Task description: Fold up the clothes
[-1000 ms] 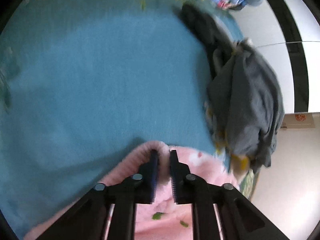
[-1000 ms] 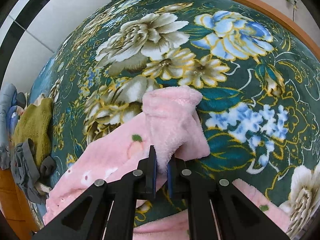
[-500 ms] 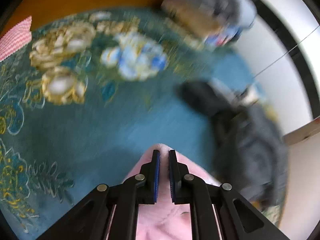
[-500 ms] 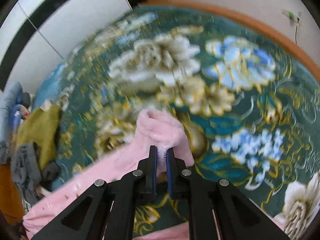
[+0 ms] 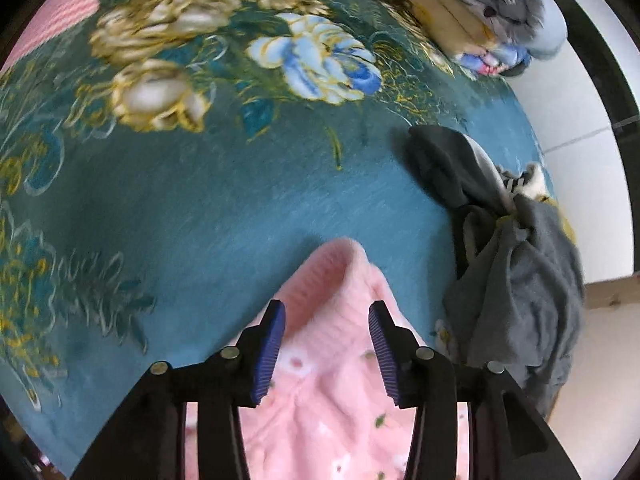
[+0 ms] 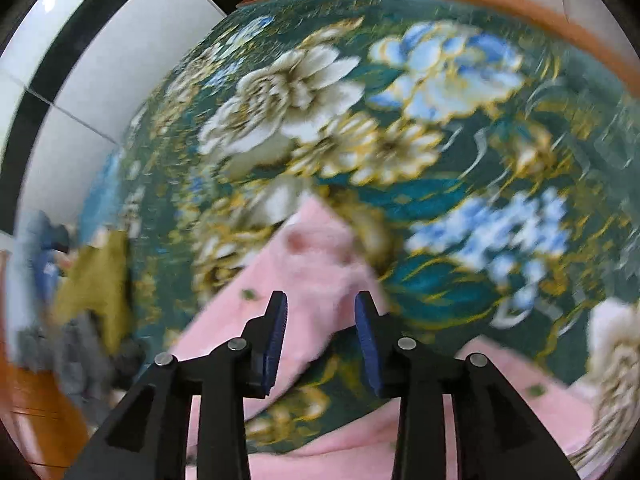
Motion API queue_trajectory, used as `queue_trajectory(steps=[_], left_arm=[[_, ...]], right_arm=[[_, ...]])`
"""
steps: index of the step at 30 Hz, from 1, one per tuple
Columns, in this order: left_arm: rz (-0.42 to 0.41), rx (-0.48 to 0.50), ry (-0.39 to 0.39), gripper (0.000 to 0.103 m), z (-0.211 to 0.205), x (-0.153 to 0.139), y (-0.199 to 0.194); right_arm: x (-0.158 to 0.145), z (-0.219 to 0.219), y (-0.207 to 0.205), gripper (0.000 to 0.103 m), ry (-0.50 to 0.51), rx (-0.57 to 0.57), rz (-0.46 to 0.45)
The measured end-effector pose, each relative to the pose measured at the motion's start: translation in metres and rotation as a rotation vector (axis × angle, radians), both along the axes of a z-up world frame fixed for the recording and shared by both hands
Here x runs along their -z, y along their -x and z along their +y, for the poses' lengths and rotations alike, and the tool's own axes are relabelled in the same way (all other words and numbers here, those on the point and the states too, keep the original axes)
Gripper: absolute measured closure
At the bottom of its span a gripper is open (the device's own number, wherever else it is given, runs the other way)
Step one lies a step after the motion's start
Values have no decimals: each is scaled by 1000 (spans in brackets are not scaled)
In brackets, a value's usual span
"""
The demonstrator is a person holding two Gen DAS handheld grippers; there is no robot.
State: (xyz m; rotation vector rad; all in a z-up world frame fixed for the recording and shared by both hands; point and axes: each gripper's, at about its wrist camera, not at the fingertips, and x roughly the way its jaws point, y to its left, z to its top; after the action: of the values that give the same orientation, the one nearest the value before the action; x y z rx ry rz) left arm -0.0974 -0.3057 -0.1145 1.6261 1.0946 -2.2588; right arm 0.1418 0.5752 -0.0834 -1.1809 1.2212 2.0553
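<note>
Both grippers, clamped on the pink garment (image 5: 332,360) a second ago, are opening: left gripper (image 5: 326,312) and right gripper (image 6: 320,300) angle downward, pads clear of the fleece lying on the floral bed (image 5: 200,200).

Your pink fleece garment (image 5: 332,364) carries small white flowers and green leaf specks. The blanket (image 5: 240,208) under it is teal with cream, gold and blue blossoms. Beside it you see a dark grey heap of clothes (image 5: 516,276). From the right wrist you see an olive-green garment (image 6: 96,276). Both tools have blue ribbed pads (image 5: 269,352) on black fingers.
</note>
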Motion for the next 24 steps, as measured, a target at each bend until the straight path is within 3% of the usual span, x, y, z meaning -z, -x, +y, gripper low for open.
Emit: queue_trajectory(steps=[1,4,9,11,12,14,15,19,21,24], left_arm=[[6,-16,-17,56,-2,-3,-6],[38,-61,-72,54,-5,-13,-25],[83,-89,-145,54,-6,-28,-57],[93,-95,-160,54,-7,-32,-69],[92,-98,-164,54,-7,-33,-75],[92,-98,-171,54,-7,-35,-85],[94,-97,-173,54,-8,-35,-89],[114,-93,-198,54,-8,-42,-99],[139,-95,-214,54,-7,-49,-104],[193,-82,-230,54,-5,-62,-113]], right_arm=[[2,-2,3,58,31,-3,8],[13,-6,18,57,69,15,-16],[38,7,29,57,119,154,-118],[46,14,27,65,156,223,-148],[47,15,25,80,166,245,-158],[48,17,23,88,181,273,-167],[42,17,23,93,174,256,-154],[17,14,23,96,149,185,-84],[-18,13,21,96,132,133,56],[-82,4,1,96,23,9,288]])
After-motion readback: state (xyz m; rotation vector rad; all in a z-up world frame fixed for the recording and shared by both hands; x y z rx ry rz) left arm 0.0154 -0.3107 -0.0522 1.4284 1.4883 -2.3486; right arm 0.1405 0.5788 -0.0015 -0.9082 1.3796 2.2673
